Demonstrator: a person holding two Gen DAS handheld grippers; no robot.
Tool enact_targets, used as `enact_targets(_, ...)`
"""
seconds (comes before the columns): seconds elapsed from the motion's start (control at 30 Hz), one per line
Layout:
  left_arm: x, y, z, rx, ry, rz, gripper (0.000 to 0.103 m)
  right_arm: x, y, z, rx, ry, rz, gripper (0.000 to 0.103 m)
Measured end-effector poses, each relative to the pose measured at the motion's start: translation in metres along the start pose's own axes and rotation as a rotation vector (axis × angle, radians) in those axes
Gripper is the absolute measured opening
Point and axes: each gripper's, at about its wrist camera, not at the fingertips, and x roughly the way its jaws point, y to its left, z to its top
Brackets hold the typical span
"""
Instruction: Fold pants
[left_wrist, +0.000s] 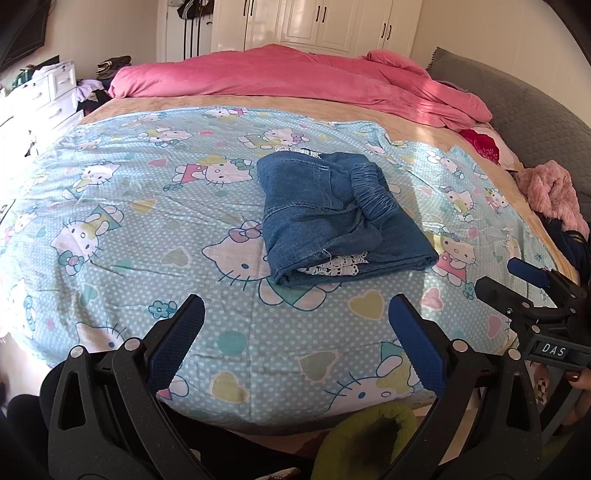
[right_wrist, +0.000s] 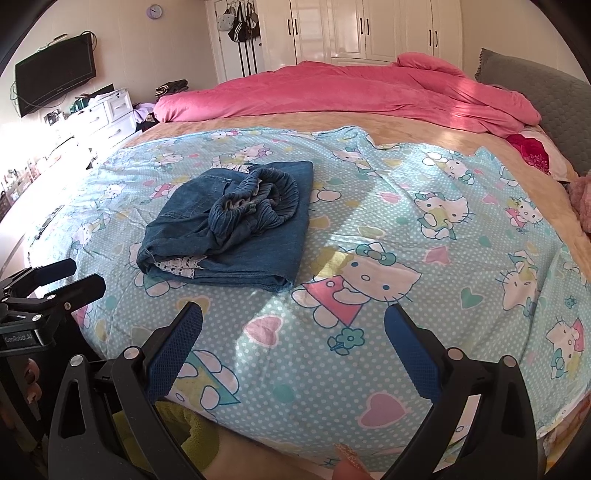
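Observation:
Blue denim pants (left_wrist: 332, 218) lie folded into a compact bundle on the light blue cartoon-cat sheet (left_wrist: 147, 206), elastic waistband on top and white lace trim showing at the near edge. They also show in the right wrist view (right_wrist: 236, 225). My left gripper (left_wrist: 295, 306) is open and empty, held back near the bed's front edge, short of the pants. My right gripper (right_wrist: 293, 314) is open and empty, to the right of the pants. Each gripper shows in the other's view: the right one (left_wrist: 517, 277), the left one (right_wrist: 66, 277).
A pink duvet (left_wrist: 295, 77) is heaped across the far side of the bed. A fluffy pink item (left_wrist: 554, 192) lies at the right edge by the grey headboard (left_wrist: 517, 107). White drawers (right_wrist: 107, 114) and a wall TV (right_wrist: 55, 74) stand left. Something yellow-green (left_wrist: 369, 443) is below.

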Motion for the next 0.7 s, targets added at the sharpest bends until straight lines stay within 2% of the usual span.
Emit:
enact_targets(0.6,-0.0028,0.0063,0.0,-0.006,-0.002,-0.011,0.094,0.0066,-0.0029,0.0004,0.004,0.016,-0.017,0.098)
enact_targets(0.7,0.0013,0.0087,0.0007,0.005,0.019,0.032,0.094,0.0066,-0.0067,0.0021,0.008,0.011,-0.034,0.098)
